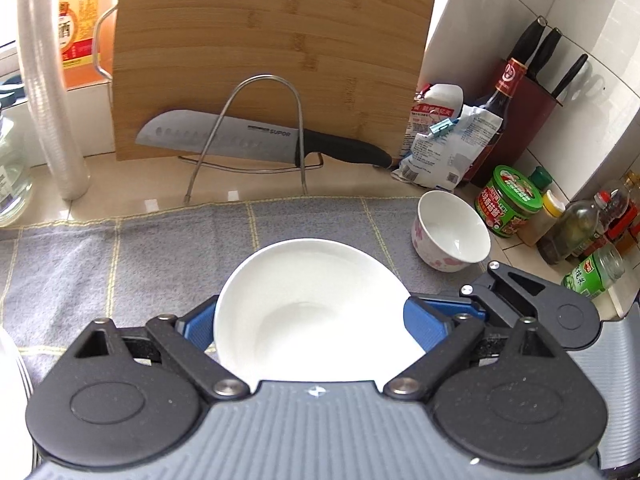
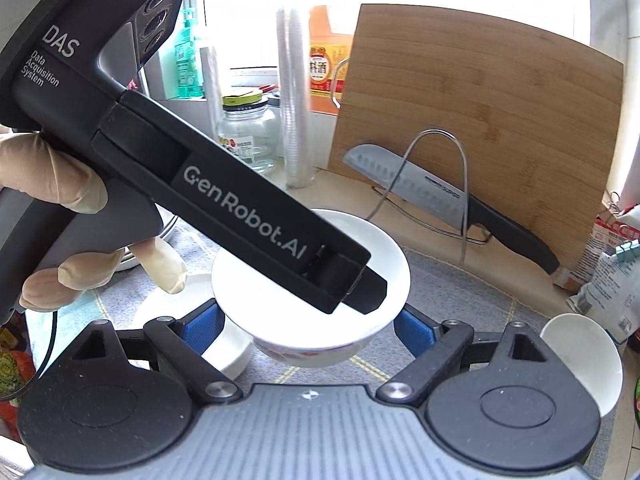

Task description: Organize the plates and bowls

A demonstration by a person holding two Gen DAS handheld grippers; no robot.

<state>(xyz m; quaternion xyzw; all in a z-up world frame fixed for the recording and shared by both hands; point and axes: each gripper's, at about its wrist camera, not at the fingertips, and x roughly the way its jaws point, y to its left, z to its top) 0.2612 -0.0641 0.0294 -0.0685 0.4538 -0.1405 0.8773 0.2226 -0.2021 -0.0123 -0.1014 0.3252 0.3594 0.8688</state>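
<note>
Left wrist view shows the left gripper (image 1: pixel 310 320) with its blue pads (image 1: pixel 424 326) pressed against both sides of a plain white bowl (image 1: pixel 308 312), which it holds tilted above the grey checked towel (image 1: pixel 120 256). The bowl's near edge is cut off behind the gripper body. A second bowl with pink flowers (image 1: pixel 452 236) stands on the towel's far right corner, beside a green-lidded jar (image 1: pixel 508 202). Behind, a knife (image 1: pixel 256 138) rests in a wire rack (image 1: pixel 256 136) against a bamboo cutting board (image 1: pixel 272 56).

Right wrist view has the right gripper (image 2: pixel 310 328) pinching a white bowl with a red pattern (image 2: pixel 312 336) by its sides; the black body of the other gripper (image 2: pixel 224 184), held in a gloved hand (image 2: pixel 60 208), crosses in front and hides much of the bowl's inside. Another white dish (image 2: pixel 232 348) lies partly hidden under the left pad, and a white bowl (image 2: pixel 588 360) at right is cut off by the gripper's housing.
</note>
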